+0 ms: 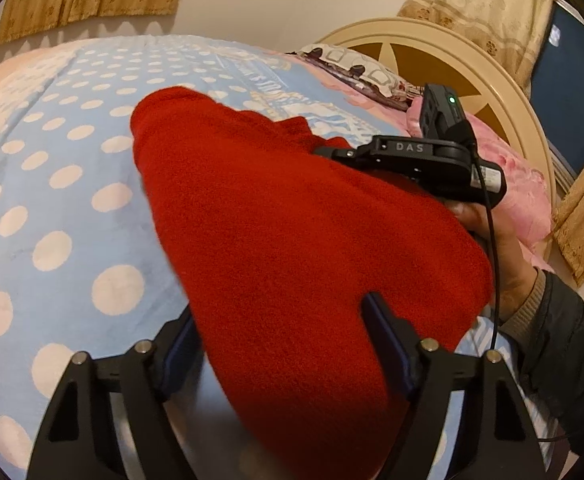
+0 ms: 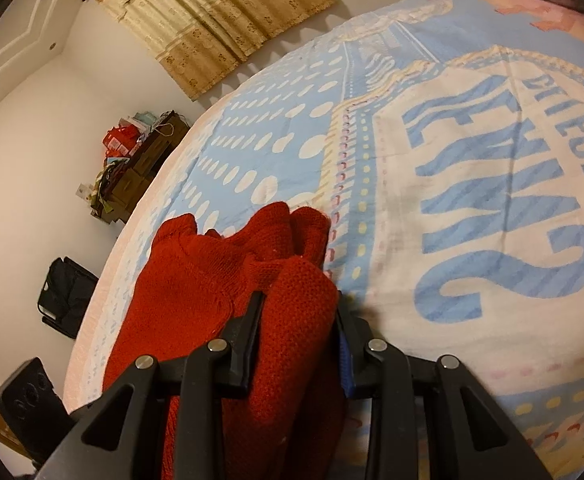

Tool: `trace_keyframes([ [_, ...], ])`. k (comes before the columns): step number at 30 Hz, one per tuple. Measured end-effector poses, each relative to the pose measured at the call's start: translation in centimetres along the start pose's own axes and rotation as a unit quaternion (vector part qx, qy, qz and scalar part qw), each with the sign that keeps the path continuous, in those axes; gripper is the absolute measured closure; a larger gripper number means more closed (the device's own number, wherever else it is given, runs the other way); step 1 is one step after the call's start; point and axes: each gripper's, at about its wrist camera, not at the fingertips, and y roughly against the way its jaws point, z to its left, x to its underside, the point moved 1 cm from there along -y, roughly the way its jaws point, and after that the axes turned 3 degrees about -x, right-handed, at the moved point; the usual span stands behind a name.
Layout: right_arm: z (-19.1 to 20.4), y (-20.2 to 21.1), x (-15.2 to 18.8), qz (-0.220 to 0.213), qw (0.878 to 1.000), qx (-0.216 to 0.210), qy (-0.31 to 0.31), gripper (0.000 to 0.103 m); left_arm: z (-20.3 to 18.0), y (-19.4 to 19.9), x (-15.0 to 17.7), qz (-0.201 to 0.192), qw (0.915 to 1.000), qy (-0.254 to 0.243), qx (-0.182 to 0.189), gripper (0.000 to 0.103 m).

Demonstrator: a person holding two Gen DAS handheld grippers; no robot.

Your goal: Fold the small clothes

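Right wrist view shows the right gripper (image 2: 298,312) clamped on the bunched red knit garment (image 2: 196,280), while the left gripper (image 1: 284,344) straddles its draped edge, seemingly unpinched, so folding looks midway.

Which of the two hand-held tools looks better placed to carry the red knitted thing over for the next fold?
Probably the right. The right tool is clamped on a bunched edge of the red sweater, while the left tool stands wide with the cloth only draped between its fingers, not pinched, on the blue bedspread.
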Motion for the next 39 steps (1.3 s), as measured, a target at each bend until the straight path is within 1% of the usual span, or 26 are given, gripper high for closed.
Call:
trace_keyframes([
  [2, -0.1, -0.2, -0.1, 0.0, 1.0, -0.002, 0.007, 0.073, 0.0, -0.1, -0.1, 0.001, 1.0, -0.006, 0.0, 0.026],
  [4, -0.8, -0.4, -0.3, 0.001, 1.0, -0.02, -0.007, 0.075, 0.3, -0.3, -0.2, 0.006, 0.9999, 0.001, 0.009, 0.026],
  [5, -0.9, -0.4, -0.4, 0.001, 1.0, -0.023, -0.013, 0.076, 0.4, -0.3, -0.3, 0.006, 0.9999, 0.001, 0.012, 0.029],
  [6, -0.9, -0.3, -0.3, -0.001, 1.0, -0.021, -0.01, 0.076, 0.3, -0.2, -0.3, 0.004, 0.9999, -0.003, 0.013, 0.035],
  [7, -0.5, -0.3, -0.3, -0.002, 1.0, -0.014, -0.001, 0.077, 0.0, 0.0, -0.3, 0.0, 0.9999, -0.01, 0.009, 0.038],
  [9, 0.5, -0.2, -0.2, -0.003, 1.0, 0.003, 0.015, 0.08, -0.4, 0.4, -0.2, -0.004, 0.9997, -0.024, 0.001, 0.049],
  [10, 1.0, 0.1, -0.1, -0.005, 1.0, 0.006, 0.022, 0.081, -0.6, 0.8, -0.3, -0.005, 0.9996, -0.029, -0.002, 0.051],
  [12, 1.3, 0.7, -0.1, -0.011, 1.0, -0.002, 0.016, 0.084, -0.5, 1.3, -0.2, -0.005, 0.9994, -0.034, -0.008, 0.058],
  [15, 2.0, 1.6, -0.1, -0.023, 1.0, -0.021, 0.003, 0.085, -0.5, 2.6, -0.4, -0.006, 0.9991, -0.041, -0.011, 0.06],
  [19, 3.8, 1.7, 0.4, -0.021, 0.999, -0.024, 0.007, 0.086, -0.5, 4.2, -0.1, -0.017, 0.9983, -0.051, -0.024, 0.061],
  [23, 5.1, 1.6, 1.1, -0.023, 0.999, -0.038, -0.001, 0.088, -0.1, 5.6, 0.4, -0.025, 0.9977, -0.051, -0.037, 0.062],
  [32, 8.4, 1.5, 2.7, -0.02, 0.998, -0.068, -0.003, 0.089, 1.1, 9.3, 1.0, -0.049, 0.9966, -0.041, -0.052, 0.063],
  [39, 12.3, 0.7, 3.5, -0.014, 0.995, -0.094, 0.009, 0.089, 2.5, 12.2, 2.1, -0.064, 0.9951, -0.033, -0.068, 0.063],
])
